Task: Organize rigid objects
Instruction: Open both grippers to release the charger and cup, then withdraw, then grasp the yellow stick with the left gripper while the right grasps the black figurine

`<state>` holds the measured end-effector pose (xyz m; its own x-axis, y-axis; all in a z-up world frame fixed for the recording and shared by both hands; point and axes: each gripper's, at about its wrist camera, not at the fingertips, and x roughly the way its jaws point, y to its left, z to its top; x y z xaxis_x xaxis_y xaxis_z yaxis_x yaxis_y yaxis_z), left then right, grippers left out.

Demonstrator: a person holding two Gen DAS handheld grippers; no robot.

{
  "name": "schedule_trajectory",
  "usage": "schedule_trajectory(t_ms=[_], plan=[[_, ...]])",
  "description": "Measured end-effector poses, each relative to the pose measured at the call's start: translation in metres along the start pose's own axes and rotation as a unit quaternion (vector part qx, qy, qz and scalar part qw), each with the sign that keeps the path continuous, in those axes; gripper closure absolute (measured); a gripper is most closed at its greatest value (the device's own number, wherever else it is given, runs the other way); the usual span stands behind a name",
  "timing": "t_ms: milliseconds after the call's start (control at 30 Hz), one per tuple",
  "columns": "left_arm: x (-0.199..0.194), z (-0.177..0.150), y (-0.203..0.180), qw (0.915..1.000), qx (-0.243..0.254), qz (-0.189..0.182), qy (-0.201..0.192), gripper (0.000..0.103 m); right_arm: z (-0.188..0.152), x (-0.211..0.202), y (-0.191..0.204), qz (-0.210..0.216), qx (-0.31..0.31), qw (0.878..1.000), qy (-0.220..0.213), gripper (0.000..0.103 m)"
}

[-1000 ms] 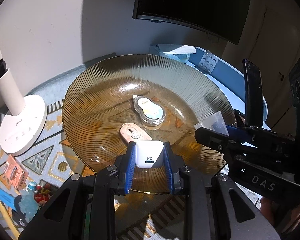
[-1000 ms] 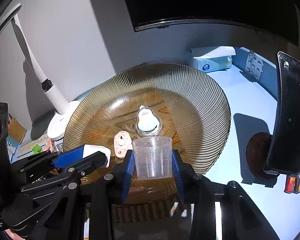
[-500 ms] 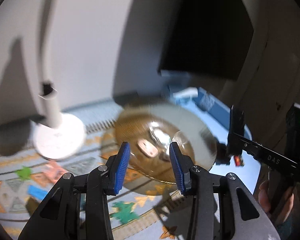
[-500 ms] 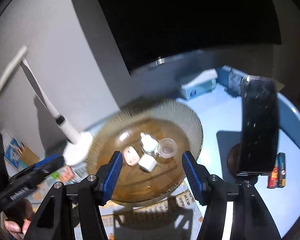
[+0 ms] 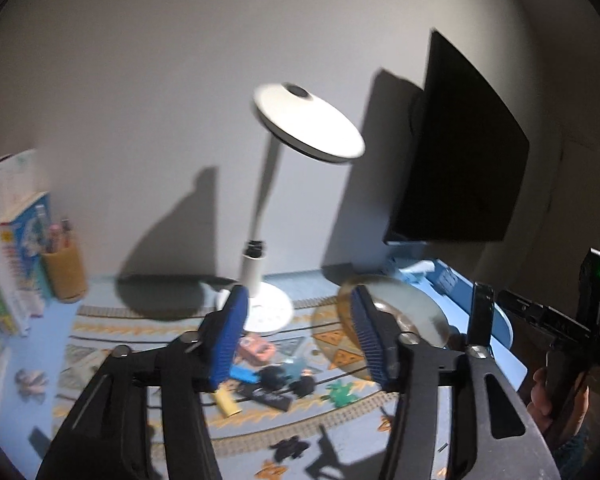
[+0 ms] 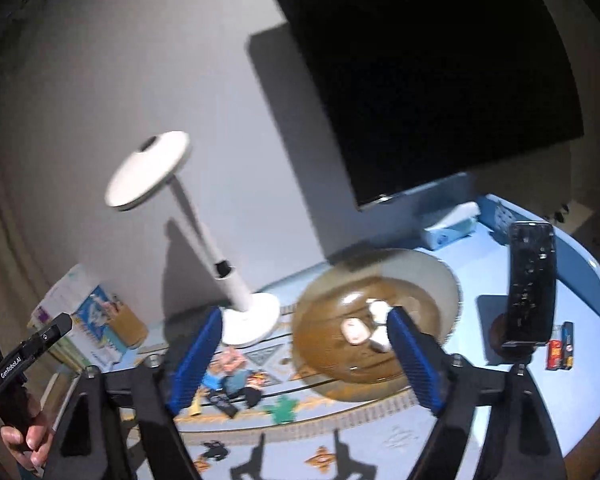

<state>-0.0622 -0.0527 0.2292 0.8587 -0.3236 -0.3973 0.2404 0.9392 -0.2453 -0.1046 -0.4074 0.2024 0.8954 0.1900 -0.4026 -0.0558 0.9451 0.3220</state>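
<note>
While the ribbed amber glass plate point(image 6: 379, 360) is sitting on the patterned mat with a white charger block point(image 6: 379, 345), a pink oval piece point(image 6: 353, 330) and other small items lying in its middle, you are holding both tools well above it. Your left hand-held gripper point(image 5: 296, 340) and right hand-held gripper point(image 6: 303, 356) are standing open and empty, their jaws having just been widening. You are risking a knock against the white desk lamp point(image 5: 260, 272) beside the plate if you sweep low toward the loose clutter point(image 5: 276, 384) on the worktop. A second ago each was clamping an item over the plate; now both items are released.
</note>
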Motion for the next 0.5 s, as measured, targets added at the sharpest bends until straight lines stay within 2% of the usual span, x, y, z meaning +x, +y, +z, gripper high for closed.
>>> schedule_trajectory(t_ms=[33, 100, 233, 367, 500], plan=[[-0.009, -0.003, 0.006, 1.0, -0.004, 0.007, -0.005, 0.037, -0.004, 0.0, 0.008, 0.007, -0.005, 1.0, 0.002, 0.019], [-0.023, -0.013, 0.018, 0.9997, -0.009, 0.021, -0.012, 0.036, -0.015, 0.002, 0.023, 0.017, -0.014, 1.0, 0.012, 0.019], [-0.033, -0.033, 0.043, 0.9989, -0.026, 0.04, 0.001, 0.036, -0.045, 0.021, 0.047, 0.036, -0.026, 0.997, 0.055, 0.019], [-0.025, -0.056, 0.062, 0.9972, -0.043, 0.051, 0.033, 0.036, -0.074, 0.044, 0.064, 0.04, -0.044, 0.993, 0.098, 0.019], [0.001, -0.083, 0.075, 0.9938, -0.045, 0.063, 0.08, 0.036, -0.105, 0.072, 0.073, 0.035, -0.056, 0.987, 0.146, 0.019]])
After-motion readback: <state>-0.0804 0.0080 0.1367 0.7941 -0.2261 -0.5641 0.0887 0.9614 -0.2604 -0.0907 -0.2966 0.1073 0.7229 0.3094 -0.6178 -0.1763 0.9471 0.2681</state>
